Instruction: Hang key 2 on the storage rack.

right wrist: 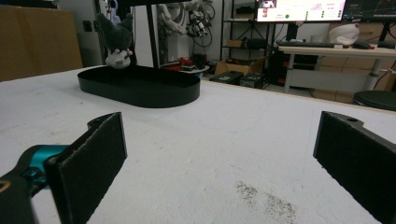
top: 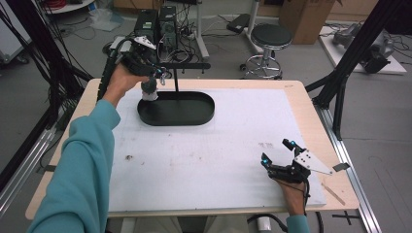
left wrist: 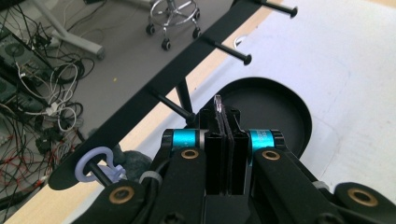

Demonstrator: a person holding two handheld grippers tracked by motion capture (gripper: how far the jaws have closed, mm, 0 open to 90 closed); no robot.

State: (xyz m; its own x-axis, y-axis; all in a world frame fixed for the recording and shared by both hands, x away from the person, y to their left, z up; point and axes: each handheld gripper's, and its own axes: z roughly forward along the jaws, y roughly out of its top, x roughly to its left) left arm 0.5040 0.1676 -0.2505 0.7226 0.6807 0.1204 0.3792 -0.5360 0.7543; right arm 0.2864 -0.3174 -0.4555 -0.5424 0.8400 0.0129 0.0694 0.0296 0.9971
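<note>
Left gripper [left wrist: 224, 109] jaws pressed together on a thin clip by the rack's pegs [left wrist: 233, 51], plush toy [top: 149, 90] hung over the black tray [top: 194, 116], right gripper [top: 277, 153] jaws spread wide above the desk [top: 218, 155]

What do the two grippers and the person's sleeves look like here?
Both grippers are black with turquoise cylinders by the jaws. The left gripper shows brass-coloured pivot rings and flat black pads. The right gripper carries a grey three-cornered plate dotted with small holes, and a black cable trails behind it. The person's sleeves are teal.

wooden table [top: 311, 104] bears a white mat [top: 214, 155]; a black oval tray [top: 194, 118] sits on it.
</note>
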